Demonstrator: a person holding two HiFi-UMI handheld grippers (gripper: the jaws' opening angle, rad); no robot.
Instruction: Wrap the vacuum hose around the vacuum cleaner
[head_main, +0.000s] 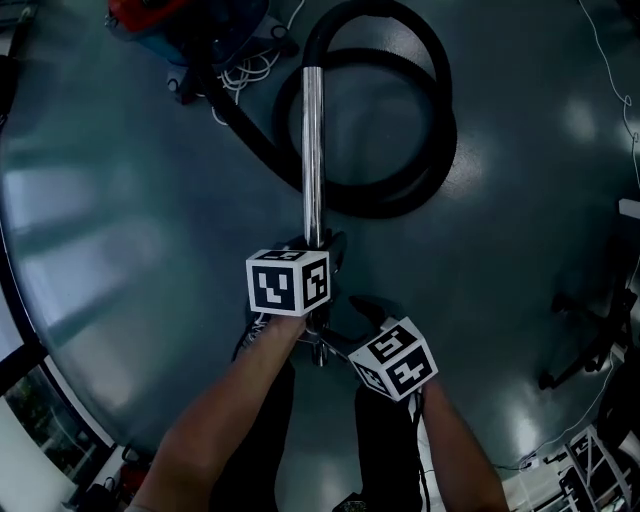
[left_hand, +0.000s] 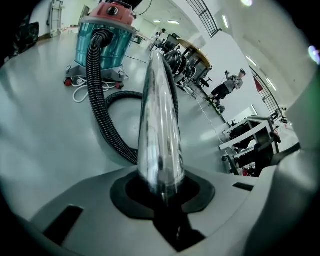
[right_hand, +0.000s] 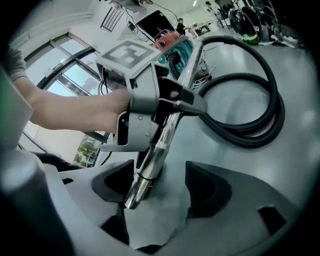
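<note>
hose (head_main: 440, 120) lies looped on the floor (head_main: 120, 200) beside the vacuum (head_main: 190, 25). left gripper (left_hand: 162, 192) clamps its metal tube (head_main: 312, 150); right gripper (right_hand: 162, 192) gapes wide, tube end loose between its jaws.

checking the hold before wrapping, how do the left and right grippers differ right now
The left gripper is shut on the metal tube; the right gripper is open, the tube's end between its spread fingers. The left gripper sits further along the tube, toward the hose; the right gripper is at its free end. Both aim along the same tube.
</note>
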